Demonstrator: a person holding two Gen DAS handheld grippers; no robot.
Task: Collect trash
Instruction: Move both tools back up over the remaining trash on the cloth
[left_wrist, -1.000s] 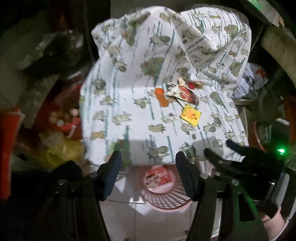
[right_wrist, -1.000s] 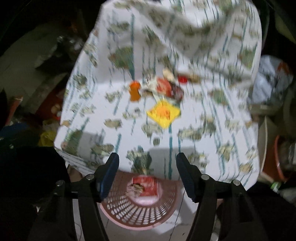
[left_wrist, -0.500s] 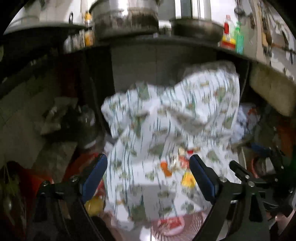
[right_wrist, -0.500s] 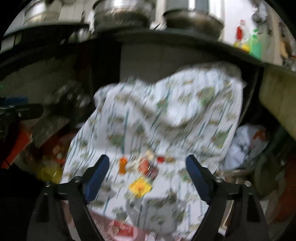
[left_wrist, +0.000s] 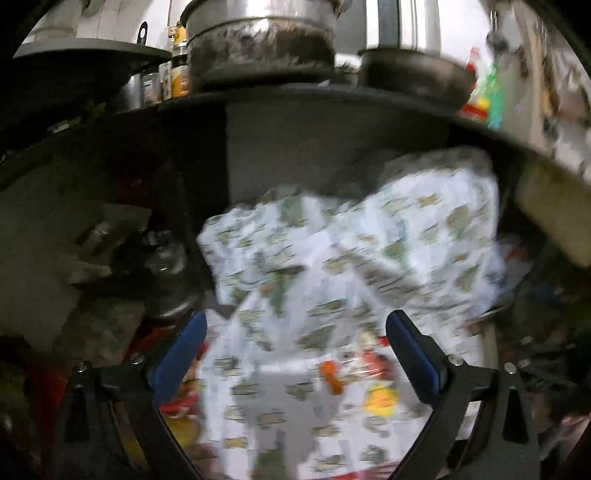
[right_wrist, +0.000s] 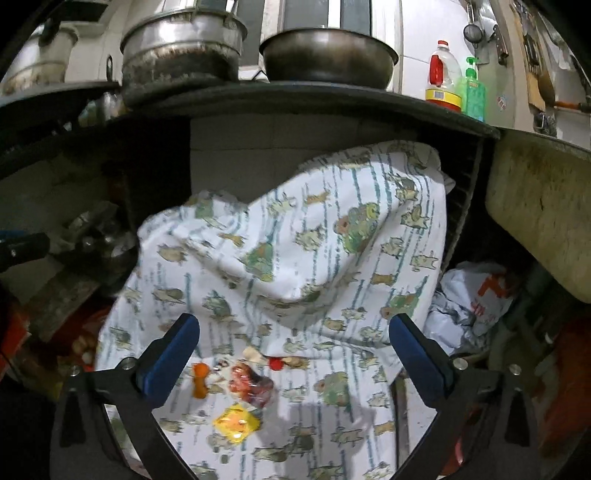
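Cluttered kitchen corner, dim below a dark shelf (right_wrist: 332, 99) carrying a big metal pot (right_wrist: 181, 44), a dark bowl (right_wrist: 328, 55), a red-capped bottle (right_wrist: 443, 74) and a green pump bottle (right_wrist: 472, 92). Beneath the shelf, a white printed cloth (right_wrist: 295, 258) draped over a low surface, rising into a hump at the back right.

Small heap of trash low on the cloth, sharp in the right wrist view: yellow wrapper (right_wrist: 236, 422) nearest, crumpled red wrapper (right_wrist: 251, 384) just behind it, orange scrap (right_wrist: 200, 380) to the left, small red cap (right_wrist: 275, 363) and pale bits further back. Same heap blurred in the left wrist view: yellow wrapper (left_wrist: 380, 400), orange scrap (left_wrist: 330, 376).

Right gripper (right_wrist: 293, 350) spread wide, blue pads (right_wrist: 171, 354) framing the trash from above, nothing between them, not touching the cloth. Left gripper (left_wrist: 293, 350) likewise spread wide and holding nothing, trash low between its pads (left_wrist: 413, 354).

White plastic bag (right_wrist: 472, 306) crumpled to the right of the cloth. Red and yellow clutter (left_wrist: 181, 402) on the floor to the left, too blurred to identify.
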